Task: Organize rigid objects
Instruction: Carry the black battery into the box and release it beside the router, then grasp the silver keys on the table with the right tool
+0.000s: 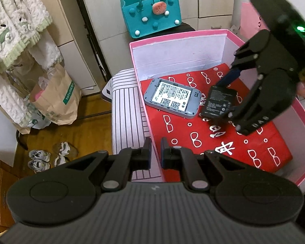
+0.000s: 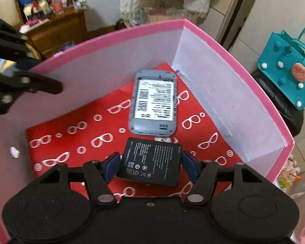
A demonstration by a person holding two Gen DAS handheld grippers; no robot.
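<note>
A pink box [image 1: 172,34] with white inner walls has a red sheet printed with white glasses on its floor. On that sheet lies a grey pocket device [image 1: 170,97] [image 2: 152,105], back cover off and label up. My right gripper [image 2: 150,160] [image 1: 223,99] reaches down into the box, its blue pads shut on the sides of a flat black battery [image 2: 150,162] [image 1: 217,103]. The battery is tilted just in front of the grey device. My left gripper [image 1: 155,144] is shut on the box's near left wall [image 1: 150,126], one finger on each side of the rim.
A striped cloth [image 1: 128,111] lies under the box on the left. A teal felt bag [image 1: 150,12] stands behind the box on a dark case. Paper bags [image 1: 57,99] and shoes [image 1: 48,158] sit on the wooden floor. White fluffy garments [image 1: 14,20] hang at the left.
</note>
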